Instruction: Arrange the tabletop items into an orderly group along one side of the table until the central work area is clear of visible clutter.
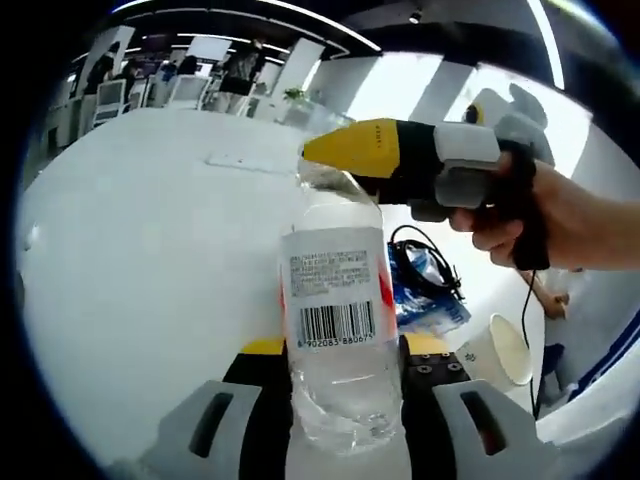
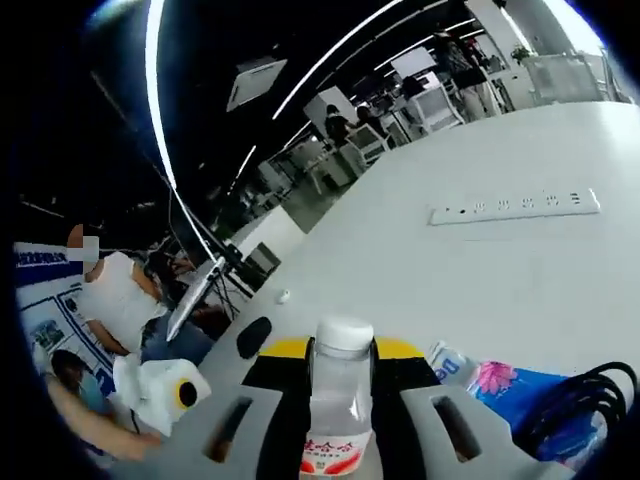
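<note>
A clear plastic water bottle (image 1: 338,330) stands upright over the white table (image 1: 150,260), its white label showing a barcode and a red edge. In the right gripper view its white cap (image 2: 344,335) is on and the neck rises between yellow-tipped jaws. Near the bottle, on the table, lies a blue and white packet (image 1: 428,295) printed with a pink flower, with a coil of black cable (image 1: 425,262) resting on it. A white paper cup (image 1: 505,350) lies tipped on its side just beyond the packet, its mouth open to view.
</note>
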Demonstrator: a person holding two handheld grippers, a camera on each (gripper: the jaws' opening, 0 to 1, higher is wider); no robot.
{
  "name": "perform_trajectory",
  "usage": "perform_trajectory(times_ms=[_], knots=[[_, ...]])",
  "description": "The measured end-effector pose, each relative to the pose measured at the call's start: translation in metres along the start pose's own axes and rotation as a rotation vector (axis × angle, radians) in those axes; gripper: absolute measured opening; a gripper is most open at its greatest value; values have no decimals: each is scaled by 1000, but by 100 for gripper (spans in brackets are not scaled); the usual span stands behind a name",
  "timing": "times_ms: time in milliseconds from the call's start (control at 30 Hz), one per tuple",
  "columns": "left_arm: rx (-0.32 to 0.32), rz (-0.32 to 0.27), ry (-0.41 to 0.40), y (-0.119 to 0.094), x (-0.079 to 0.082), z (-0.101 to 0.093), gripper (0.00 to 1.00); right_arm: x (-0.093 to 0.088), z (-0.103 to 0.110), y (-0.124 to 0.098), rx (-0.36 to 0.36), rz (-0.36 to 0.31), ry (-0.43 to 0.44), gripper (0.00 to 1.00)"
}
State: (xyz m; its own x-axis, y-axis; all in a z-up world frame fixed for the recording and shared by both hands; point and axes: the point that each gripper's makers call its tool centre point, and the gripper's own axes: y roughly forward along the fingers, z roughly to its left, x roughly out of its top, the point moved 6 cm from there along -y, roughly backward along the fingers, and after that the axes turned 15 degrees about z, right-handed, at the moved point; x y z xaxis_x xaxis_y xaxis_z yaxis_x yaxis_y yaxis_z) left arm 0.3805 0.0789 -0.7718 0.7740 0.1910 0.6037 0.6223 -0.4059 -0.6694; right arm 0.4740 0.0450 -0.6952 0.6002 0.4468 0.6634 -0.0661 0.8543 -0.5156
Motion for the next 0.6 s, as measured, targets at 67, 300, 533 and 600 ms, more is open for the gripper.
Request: perform_trajectory(times_ms=[67,300,533,600], knots=[[-23,6,48,-3,-1,-1,37,1,9,-4,34,-13,-73,19],[-97,54,213,-7,-6,5,37,-2,42,-11,178,-7,-427,19],[-125,167,469,-11,-11,3,37,-12,53,-15,274,30,-571,20],[-119,199,555,-10,-12,2,37,-17,61,-17,300,47,-642,20]])
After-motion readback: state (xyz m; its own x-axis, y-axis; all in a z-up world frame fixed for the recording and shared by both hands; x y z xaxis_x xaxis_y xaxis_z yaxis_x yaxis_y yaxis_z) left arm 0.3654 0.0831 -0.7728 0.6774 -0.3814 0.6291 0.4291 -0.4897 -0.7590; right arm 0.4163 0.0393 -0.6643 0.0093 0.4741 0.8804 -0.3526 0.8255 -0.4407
